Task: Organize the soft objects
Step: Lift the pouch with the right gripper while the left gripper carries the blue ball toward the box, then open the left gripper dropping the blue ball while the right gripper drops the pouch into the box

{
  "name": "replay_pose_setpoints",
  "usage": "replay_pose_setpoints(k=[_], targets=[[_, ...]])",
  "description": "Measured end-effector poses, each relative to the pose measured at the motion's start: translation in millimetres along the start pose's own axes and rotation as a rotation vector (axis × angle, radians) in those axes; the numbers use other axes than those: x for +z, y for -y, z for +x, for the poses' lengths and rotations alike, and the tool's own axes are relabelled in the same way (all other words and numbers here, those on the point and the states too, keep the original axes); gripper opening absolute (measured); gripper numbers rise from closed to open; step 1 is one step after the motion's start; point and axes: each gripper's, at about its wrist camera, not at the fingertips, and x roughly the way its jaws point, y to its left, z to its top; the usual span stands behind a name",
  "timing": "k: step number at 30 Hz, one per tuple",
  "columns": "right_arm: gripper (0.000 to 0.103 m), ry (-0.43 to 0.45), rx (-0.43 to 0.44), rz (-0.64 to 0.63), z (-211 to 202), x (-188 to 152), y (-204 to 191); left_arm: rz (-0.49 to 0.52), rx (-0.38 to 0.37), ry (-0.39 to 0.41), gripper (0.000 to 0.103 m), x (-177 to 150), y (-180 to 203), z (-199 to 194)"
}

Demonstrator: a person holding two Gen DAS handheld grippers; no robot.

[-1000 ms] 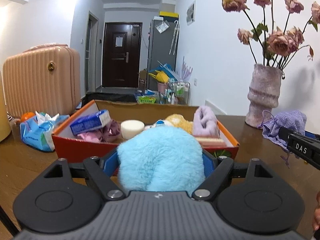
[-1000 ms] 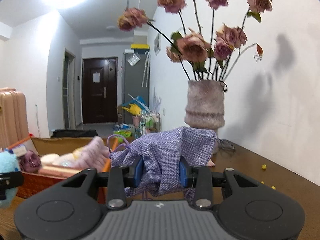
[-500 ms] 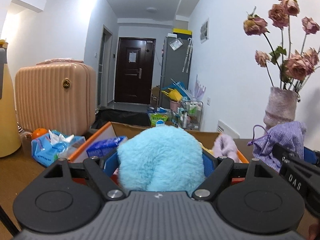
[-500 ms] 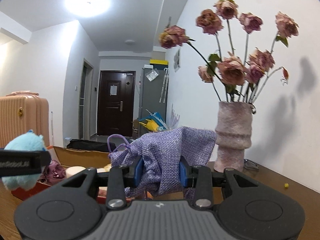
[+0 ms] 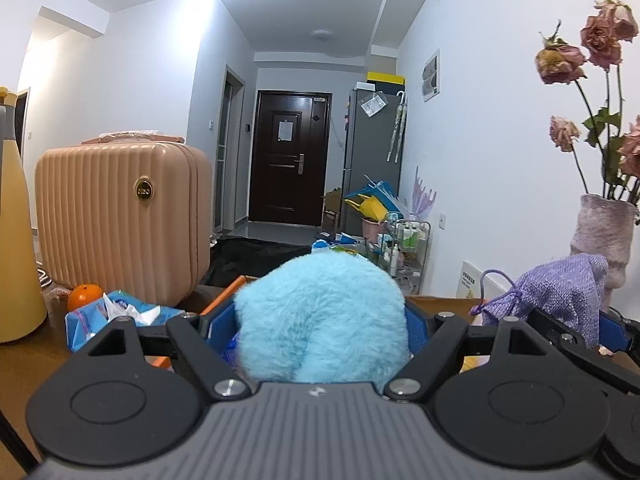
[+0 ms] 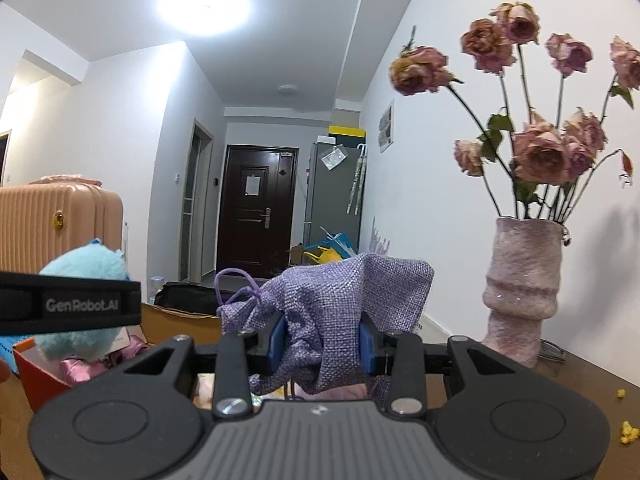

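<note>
The left gripper (image 5: 320, 320) has its jaws clenched on a fluffy sky-blue plush toy (image 5: 320, 320), which bulges up and out between the blue pads and is carried clear of the brown wooden surface (image 5: 24, 364). Just to its right, the right gripper (image 6: 322, 338) holds a lilac woven drawstring pouch (image 6: 344, 292); its jaws pinch the cloth tight, and the pouch's purple cord (image 6: 236, 280) loops up on the left side.

Both soft things hang over the near part of an open cardboard box with orange-red outer walls (image 6: 36, 376), which sits on the surface. Inside it, under the plush toy as the right wrist view gives it, lies some shiny pink fabric (image 6: 80, 368); the rest of the contents are hidden behind the grippers.

To the left of the box lie a blue pack of tissues (image 5: 120, 312) and an orange fruit (image 5: 84, 294), with a ribbed peach-coloured suitcase (image 5: 120, 224) behind them. On the right stands a rough pinkish vase (image 6: 520, 292) holding dried roses (image 6: 536, 152).
</note>
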Motion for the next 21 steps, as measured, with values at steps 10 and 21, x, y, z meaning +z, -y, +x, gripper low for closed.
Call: replay_pose_setpoints(k=[10,21], targets=[[0.036,-0.007,0.026,-0.023,32,2,-14,0.013,0.031,0.018,0.082,7,-9,32],[0.037,-0.034,0.054,-0.049,60,0,-23,0.035,0.046,0.025,0.082,10,-8,59]])
